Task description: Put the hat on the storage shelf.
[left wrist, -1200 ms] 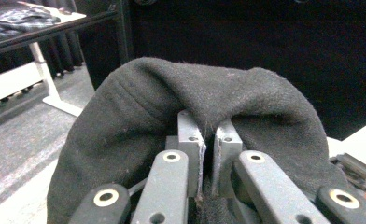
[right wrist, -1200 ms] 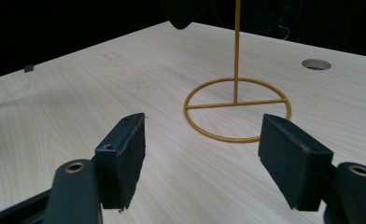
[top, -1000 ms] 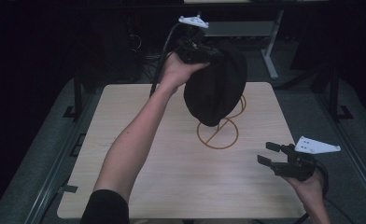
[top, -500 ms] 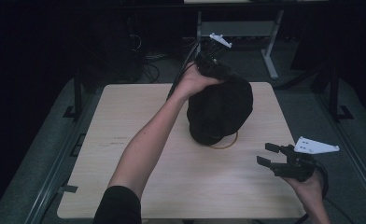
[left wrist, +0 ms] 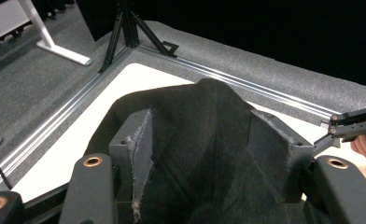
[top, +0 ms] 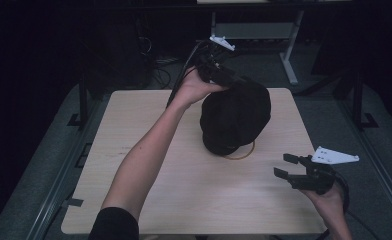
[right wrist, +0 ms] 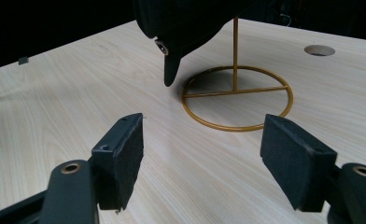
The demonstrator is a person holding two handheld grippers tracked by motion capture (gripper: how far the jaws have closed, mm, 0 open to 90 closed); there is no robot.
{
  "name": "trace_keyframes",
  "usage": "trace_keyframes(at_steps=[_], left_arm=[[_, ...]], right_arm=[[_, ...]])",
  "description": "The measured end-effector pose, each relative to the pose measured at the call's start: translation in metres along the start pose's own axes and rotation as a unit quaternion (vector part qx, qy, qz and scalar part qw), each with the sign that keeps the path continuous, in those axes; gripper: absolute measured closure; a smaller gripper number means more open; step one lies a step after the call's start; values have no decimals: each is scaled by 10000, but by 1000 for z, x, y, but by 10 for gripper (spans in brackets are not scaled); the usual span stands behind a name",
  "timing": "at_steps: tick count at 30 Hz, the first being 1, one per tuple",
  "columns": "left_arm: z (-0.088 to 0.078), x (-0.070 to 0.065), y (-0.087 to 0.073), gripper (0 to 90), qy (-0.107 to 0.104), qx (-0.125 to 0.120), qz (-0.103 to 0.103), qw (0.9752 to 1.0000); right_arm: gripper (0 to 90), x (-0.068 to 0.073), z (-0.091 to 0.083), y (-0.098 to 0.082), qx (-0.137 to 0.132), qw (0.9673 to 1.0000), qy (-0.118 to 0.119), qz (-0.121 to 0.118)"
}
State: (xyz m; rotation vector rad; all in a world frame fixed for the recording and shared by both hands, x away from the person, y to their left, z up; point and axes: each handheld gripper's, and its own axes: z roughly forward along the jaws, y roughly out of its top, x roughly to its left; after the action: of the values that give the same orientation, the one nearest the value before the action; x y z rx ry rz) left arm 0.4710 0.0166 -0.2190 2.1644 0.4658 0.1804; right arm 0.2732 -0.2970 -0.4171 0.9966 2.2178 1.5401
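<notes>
High view is showing the hat sitting on the gold stand at mid-desk. Left gripper is opening, jaws parted around the crown, nearly releasing. Right gripper is waiting open and empty nearby. Placement looks almost done; only withdrawal remains.

I'm looking down on a pale wood-grain tabletop with a round hole near one edge, lit brightly while the room around it falls off into near blackness. Grey carpet surrounds it, with aluminium rails running along its sides and a black tripod standing by one corner. Beyond the far edge I make out a white desk frame with a T-shaped foot, plus a tangle of dark cables on the floor beside it.
</notes>
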Motion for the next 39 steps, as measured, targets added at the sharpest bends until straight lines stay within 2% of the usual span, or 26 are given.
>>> trace_keyframes(at_steps=[6, 8, 14, 20, 26, 31, 37, 39], left_arm=[[-6, 0, -5, 370, 36, 18, -70, 10000], [-8, -1, -8, 367, 47, -97, -158, 9998], [-14, 0, -17, 351, 131, -37, -131, 9998], [-24, 2, -31, 328, 214, -77, -262, 9994], [-31, 5, -43, 315, 269, -95, -297, 9992], [-34, 5, -53, 306, 243, -102, -329, 9991], [-38, 7, -61, 283, 258, -83, -375, 9989], [-43, 7, -66, 281, 277, -182, -397, 9987]], right_arm=[[296, 0, 1, 0, 34, 10000, -24, 23], [294, -1, 0, 0, -16, 10000, -37, 64], [285, -5, 0, -2, -31, 9999, -91, 111], [260, -7, 4, -2, 69, 9996, -218, 160], [251, -8, 6, -2, 92, 9994, -263, 226], [240, -7, 5, -2, 11, 9993, -295, 241], [226, -7, 8, -2, 94, 9992, -315, 226], [220, -8, 8, -2, 113, 9992, -317, 229]])
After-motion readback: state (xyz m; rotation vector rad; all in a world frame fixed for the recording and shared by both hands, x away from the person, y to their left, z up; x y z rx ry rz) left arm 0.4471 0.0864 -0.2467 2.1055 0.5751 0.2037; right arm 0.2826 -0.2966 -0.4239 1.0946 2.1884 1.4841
